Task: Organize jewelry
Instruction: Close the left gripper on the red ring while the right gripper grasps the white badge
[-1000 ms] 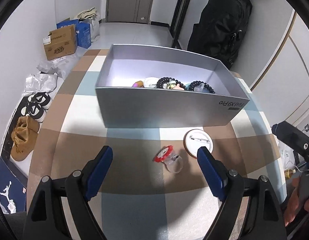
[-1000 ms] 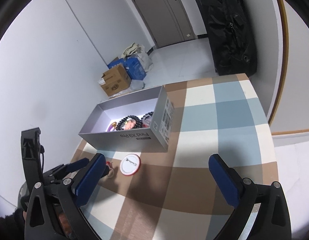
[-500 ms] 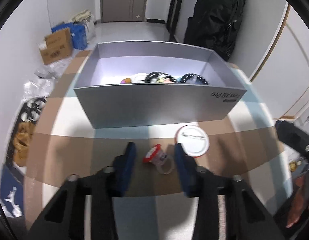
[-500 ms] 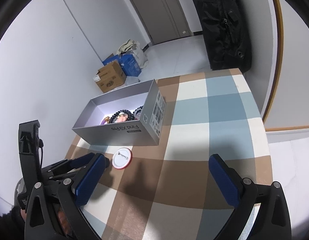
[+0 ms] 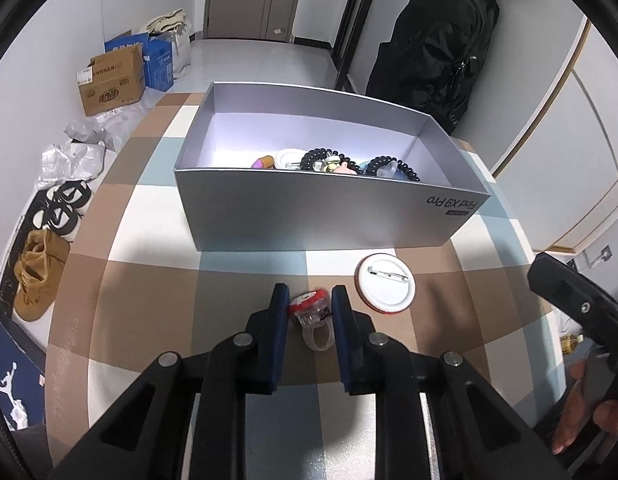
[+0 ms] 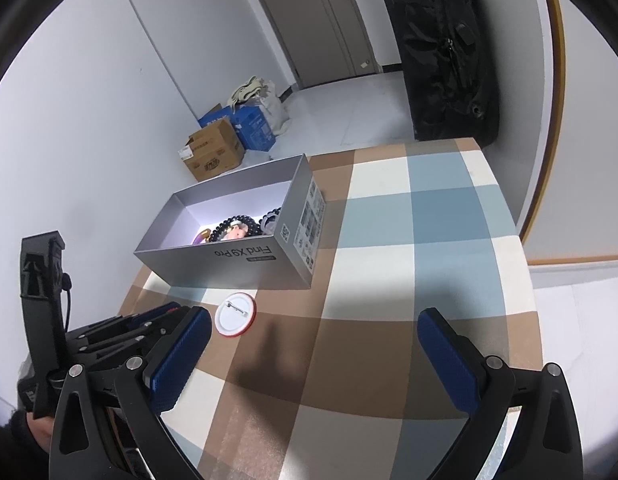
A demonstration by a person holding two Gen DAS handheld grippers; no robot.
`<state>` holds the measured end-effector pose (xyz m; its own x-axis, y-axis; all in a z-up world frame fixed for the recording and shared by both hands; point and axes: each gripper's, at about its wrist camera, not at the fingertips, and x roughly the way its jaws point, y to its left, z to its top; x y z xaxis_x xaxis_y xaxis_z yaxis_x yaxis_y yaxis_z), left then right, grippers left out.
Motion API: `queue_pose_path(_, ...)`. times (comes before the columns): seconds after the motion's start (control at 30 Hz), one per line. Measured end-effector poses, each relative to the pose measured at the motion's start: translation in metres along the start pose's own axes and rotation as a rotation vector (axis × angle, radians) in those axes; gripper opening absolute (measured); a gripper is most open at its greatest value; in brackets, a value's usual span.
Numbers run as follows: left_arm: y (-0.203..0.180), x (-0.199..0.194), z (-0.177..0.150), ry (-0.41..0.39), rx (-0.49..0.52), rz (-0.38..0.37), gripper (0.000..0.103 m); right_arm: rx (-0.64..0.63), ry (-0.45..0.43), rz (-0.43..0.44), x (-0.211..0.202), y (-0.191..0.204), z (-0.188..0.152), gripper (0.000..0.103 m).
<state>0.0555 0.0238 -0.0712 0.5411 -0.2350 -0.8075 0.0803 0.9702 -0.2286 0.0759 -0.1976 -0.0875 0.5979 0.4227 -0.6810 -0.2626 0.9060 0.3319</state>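
Two grippers over a checked bench point(image 5: 149, 280): left gripper point(image 5: 310, 304) jaws clenched on the ring point(image 5: 313, 314), right gripper point(image 6: 313, 338) jaws released; cartons point(image 5: 113, 84) on the floor.

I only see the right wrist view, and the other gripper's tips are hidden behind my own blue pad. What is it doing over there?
Observer: The left gripper is shut on a clear plastic ring with a red top, one pad against each side.
Operator: Is the ring up in the air?
Observer: I cannot tell. It sits low over the checked tablecloth, just left of the white pin badge.
Operator: Is there anything in the box that I'm missing?
Observer: Yes, a white round piece lies left of the black bead bracelets inside the grey box.
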Motion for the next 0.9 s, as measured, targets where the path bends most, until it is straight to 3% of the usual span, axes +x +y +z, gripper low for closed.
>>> queue_pose_path(0.2, 0.005, -0.007, 0.003, -0.01, -0.031, -0.038, 0.016, -0.038, 0.007, -0.019, 0.004, 0.015, 0.001, 0.103)
queue_pose_path(0.47, 0.019, -0.022, 0.006, -0.046, -0.077, -0.085, 0.016, -0.086, 0.082, -0.014, 0.027, 0.035, -0.004, 0.101)
queue_pose_path(0.6, 0.027, -0.029, 0.009, -0.069, -0.113, -0.108, 0.016, -0.103, 0.112, -0.014, 0.038, 0.044, -0.005, 0.095)
queue_pose_path(0.8, 0.035, -0.032, 0.013, -0.084, -0.138, -0.125, 0.016, -0.136, 0.172, -0.021, 0.06, 0.058, -0.007, 0.077)
queue_pose_path(0.9, 0.04, -0.033, 0.013, -0.087, -0.149, -0.122, 0.016, -0.178, 0.181, -0.042, 0.068, 0.068, -0.007, 0.076)
